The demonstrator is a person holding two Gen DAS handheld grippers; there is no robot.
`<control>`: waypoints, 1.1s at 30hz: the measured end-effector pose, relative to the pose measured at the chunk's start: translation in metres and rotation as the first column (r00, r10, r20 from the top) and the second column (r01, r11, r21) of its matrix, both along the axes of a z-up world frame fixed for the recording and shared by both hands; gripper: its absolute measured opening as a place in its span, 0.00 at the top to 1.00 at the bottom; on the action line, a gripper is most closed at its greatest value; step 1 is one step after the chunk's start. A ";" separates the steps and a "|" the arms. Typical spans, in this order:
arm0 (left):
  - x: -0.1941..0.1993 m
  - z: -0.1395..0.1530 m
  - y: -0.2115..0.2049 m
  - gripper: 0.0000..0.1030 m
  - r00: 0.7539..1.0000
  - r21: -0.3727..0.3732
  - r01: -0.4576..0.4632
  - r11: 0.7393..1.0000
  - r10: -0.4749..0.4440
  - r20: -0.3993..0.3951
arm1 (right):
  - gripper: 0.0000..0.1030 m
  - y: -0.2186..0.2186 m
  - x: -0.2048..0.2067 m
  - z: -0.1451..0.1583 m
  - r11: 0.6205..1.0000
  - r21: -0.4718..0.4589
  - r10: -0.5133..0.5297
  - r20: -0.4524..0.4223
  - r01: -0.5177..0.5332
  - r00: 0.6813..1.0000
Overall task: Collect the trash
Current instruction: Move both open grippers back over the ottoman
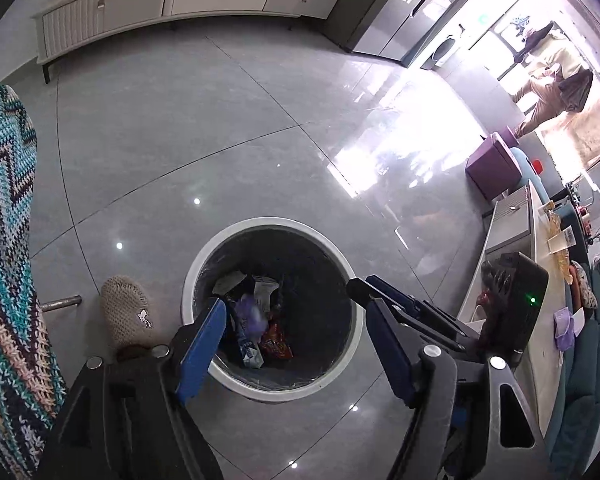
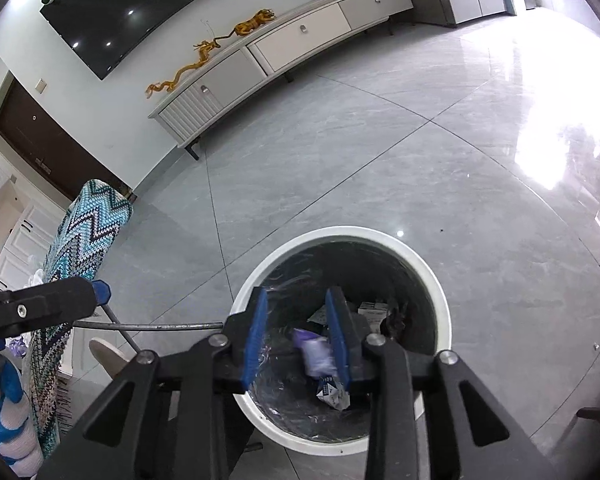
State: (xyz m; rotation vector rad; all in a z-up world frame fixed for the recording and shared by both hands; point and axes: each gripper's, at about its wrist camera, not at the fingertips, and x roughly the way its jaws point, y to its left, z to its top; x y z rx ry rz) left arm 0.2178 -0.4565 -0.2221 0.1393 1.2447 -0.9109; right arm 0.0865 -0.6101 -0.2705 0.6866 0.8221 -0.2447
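Observation:
A round white-rimmed trash bin (image 1: 204,260) with a black liner stands on the grey tile floor; it also shows in the right wrist view (image 2: 436,276). Inside lie a purple wrapper (image 1: 252,314), a red snack bag (image 1: 276,344) and paper scraps. My left gripper (image 1: 296,332) is open and empty above the bin. My right gripper (image 2: 298,328) is open above the bin; a purple wrapper (image 2: 318,356), blurred, is just below its fingers, over the trash. The right gripper also shows at the right of the left wrist view (image 1: 384,300).
A chair with a zigzag knitted cover (image 1: 4,240) stands left of the bin, and a beige slipper (image 1: 128,312) lies beside it. A long white TV cabinet (image 2: 284,56) lines the far wall. A low table (image 1: 540,280) with items is at the right.

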 end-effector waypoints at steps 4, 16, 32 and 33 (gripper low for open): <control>-0.011 0.018 0.005 0.32 0.999 -0.010 0.003 1.000 -0.002 0.044 | 0.70 0.000 -0.009 0.012 1.000 -0.012 -0.004 0.015 0.004 1.000; -0.047 0.110 0.081 0.32 0.952 -0.070 -0.054 0.996 0.073 0.298 | 0.69 0.048 -0.036 0.131 0.985 -0.173 0.044 0.176 -0.013 0.983; -0.064 0.157 0.295 0.32 0.859 -0.147 -0.247 0.958 0.286 0.425 | 0.57 0.192 -0.039 0.252 0.921 -0.351 0.273 0.273 -0.169 0.923; -0.062 0.156 0.310 0.32 0.854 -0.153 -0.267 0.952 0.307 0.420 | 0.56 0.201 -0.037 0.255 0.916 -0.359 0.287 0.269 -0.180 0.920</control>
